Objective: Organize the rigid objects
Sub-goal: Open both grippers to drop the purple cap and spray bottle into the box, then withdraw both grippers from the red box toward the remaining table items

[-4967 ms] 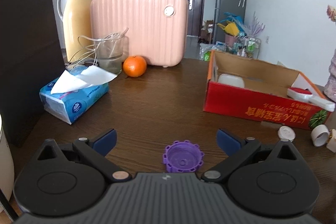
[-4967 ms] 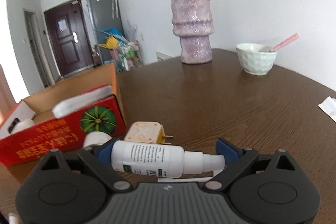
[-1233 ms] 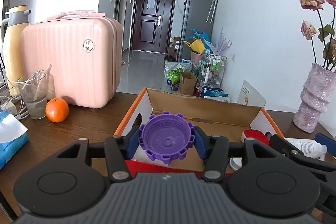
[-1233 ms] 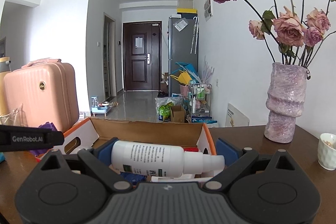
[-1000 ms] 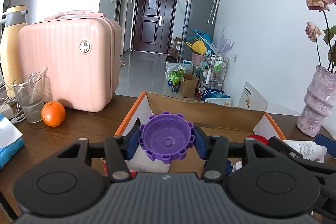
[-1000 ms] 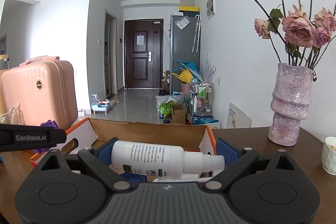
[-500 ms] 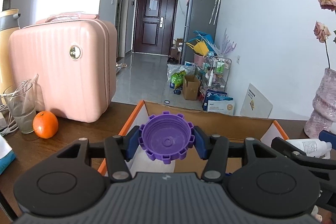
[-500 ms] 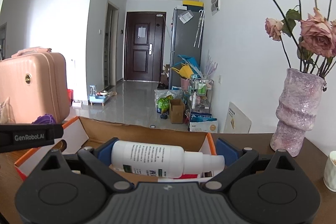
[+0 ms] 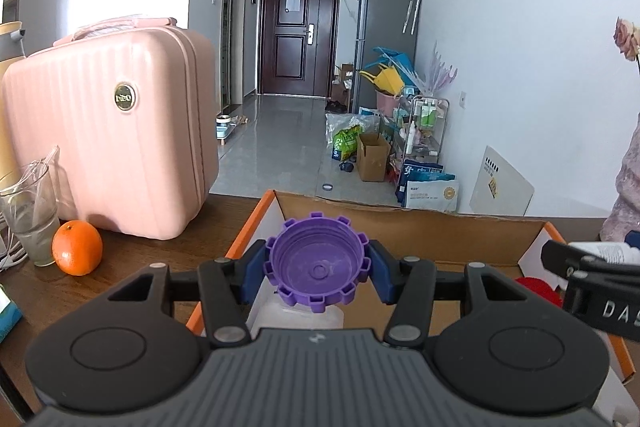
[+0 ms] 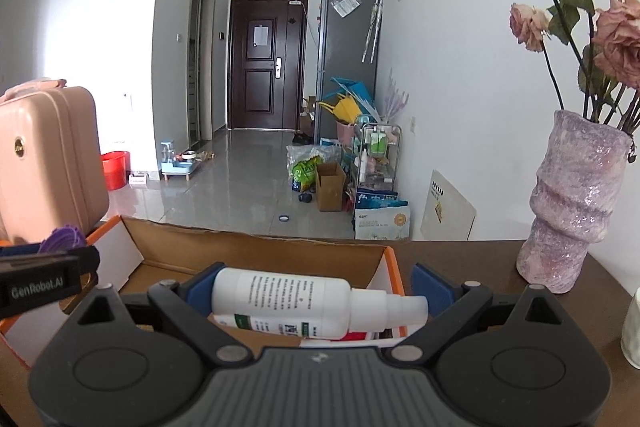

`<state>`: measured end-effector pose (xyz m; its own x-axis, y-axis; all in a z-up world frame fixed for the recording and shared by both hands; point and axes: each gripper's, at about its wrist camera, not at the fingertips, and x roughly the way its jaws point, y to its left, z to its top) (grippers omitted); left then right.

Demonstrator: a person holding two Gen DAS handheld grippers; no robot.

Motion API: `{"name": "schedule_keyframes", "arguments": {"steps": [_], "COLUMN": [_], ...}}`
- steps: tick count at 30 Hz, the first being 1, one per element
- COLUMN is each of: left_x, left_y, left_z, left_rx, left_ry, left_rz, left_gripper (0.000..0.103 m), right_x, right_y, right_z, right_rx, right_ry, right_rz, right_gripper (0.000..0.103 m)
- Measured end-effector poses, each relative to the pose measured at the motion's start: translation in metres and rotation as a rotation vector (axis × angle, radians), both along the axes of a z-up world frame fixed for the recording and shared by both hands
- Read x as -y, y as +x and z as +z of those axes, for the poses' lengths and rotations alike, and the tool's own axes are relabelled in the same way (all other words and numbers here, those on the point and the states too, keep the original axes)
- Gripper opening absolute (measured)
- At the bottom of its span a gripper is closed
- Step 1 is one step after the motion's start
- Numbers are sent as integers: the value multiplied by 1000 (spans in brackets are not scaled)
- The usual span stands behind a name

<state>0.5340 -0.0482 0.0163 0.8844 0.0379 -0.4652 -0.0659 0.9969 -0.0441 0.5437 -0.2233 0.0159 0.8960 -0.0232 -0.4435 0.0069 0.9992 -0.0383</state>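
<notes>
My left gripper [image 9: 317, 269] is shut on a purple toothed bottle cap [image 9: 318, 263], held over the left part of the open cardboard box [image 9: 408, 227]. A white object [image 9: 296, 315] and a red one [image 9: 536, 287] lie inside the box beneath. My right gripper [image 10: 316, 293] is shut on a white spray bottle [image 10: 296, 301] lying crosswise between its blue pads, over the right part of the same box [image 10: 256, 251]. Each gripper shows at the edge of the other's view: the right gripper [image 9: 592, 275] and the left gripper [image 10: 44, 283] with the cap [image 10: 64, 237].
A pink suitcase [image 9: 116, 155], an orange [image 9: 77, 253] and a glass [image 9: 28, 219] stand on the brown table left of the box. A purple vase [image 10: 568, 211] with dried roses stands to the right, with a white bowl [image 10: 632, 331] at the right edge.
Both grippers have moved forward over the box, each keeping its object. The suitcase and orange have slid left in view, and the box's inside now fills more of both views.
</notes>
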Motion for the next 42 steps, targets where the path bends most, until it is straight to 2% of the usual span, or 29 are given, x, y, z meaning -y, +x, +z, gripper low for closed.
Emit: {"name": "schedule_keyframes", "arguments": {"steps": [8,9,10,12,19,42], "left_x": [0,-1,-2,-5,-13,-14], "left_y": [8,7,6,4,5,-3], "left_z": [-4,-4,-3,-2,0,3], "left_rx": [-38,-43,-44,-22,-28,-22], "left_ry": [13,12,12,22,23,36], "left_rz": [-4,-6,1,38,70,58], "left_gripper": [57,69,89,103,103,103], "right_x": [3,3,4,5,6,5], "right_y": [8,9,9,9,7,-6], "right_z": [-3,-3,-3,-3,-1,7], "right_rx": [-61,-67,-69,-68,-57,-11], "right_ry": [-7,-7,-6,-10,-8,0], "right_rz": [24,24,24,12,-8,-1], "right_gripper": [98,98,98,103,103,103]}}
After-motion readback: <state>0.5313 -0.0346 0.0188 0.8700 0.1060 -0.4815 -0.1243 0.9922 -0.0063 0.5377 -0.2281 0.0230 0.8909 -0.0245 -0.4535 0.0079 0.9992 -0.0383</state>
